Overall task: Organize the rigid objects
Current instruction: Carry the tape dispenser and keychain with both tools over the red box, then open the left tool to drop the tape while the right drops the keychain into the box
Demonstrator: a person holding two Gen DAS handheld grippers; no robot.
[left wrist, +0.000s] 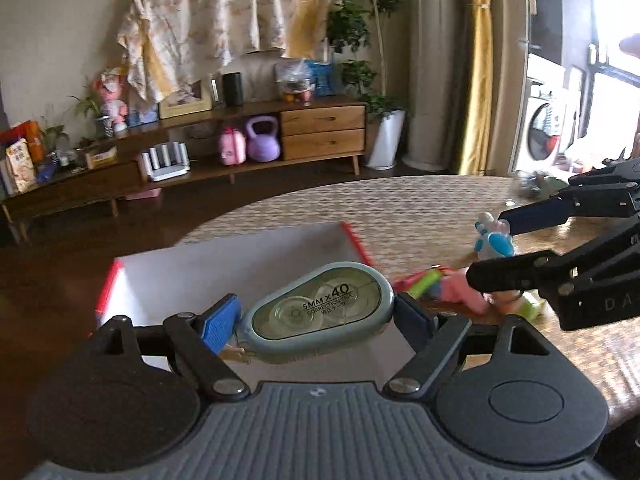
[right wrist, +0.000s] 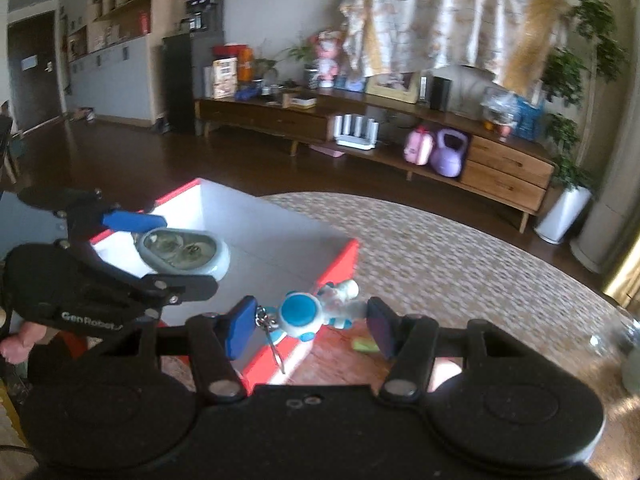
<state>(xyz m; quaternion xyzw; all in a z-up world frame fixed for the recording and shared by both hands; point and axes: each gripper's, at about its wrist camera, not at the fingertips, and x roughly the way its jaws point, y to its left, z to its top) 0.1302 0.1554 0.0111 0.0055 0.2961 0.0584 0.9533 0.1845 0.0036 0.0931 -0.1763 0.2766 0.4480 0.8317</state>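
Correction tape [left wrist: 320, 312] and astronaut keychain [right wrist: 316, 312], gripped

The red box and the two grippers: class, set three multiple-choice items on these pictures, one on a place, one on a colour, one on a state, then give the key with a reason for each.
1. Where is the correction tape?
A. Between the left gripper's fingers, above the red box
B. Flat on the table
C. On the far wooden shelf

2. What colour is the box's outer wall?
A. Green
B. Red
C. Yellow

3. What is the right gripper doing?
A. Hanging open and empty
B. Pressing on the table
C. Gripping the small blue-and-white astronaut figure

Key: 1 A, the left wrist view shows the pads on both ends of the tape, with the box's pale floor beneath. 2 B, its rim and side are red. 3 C, the figure sits clamped between the two pads.
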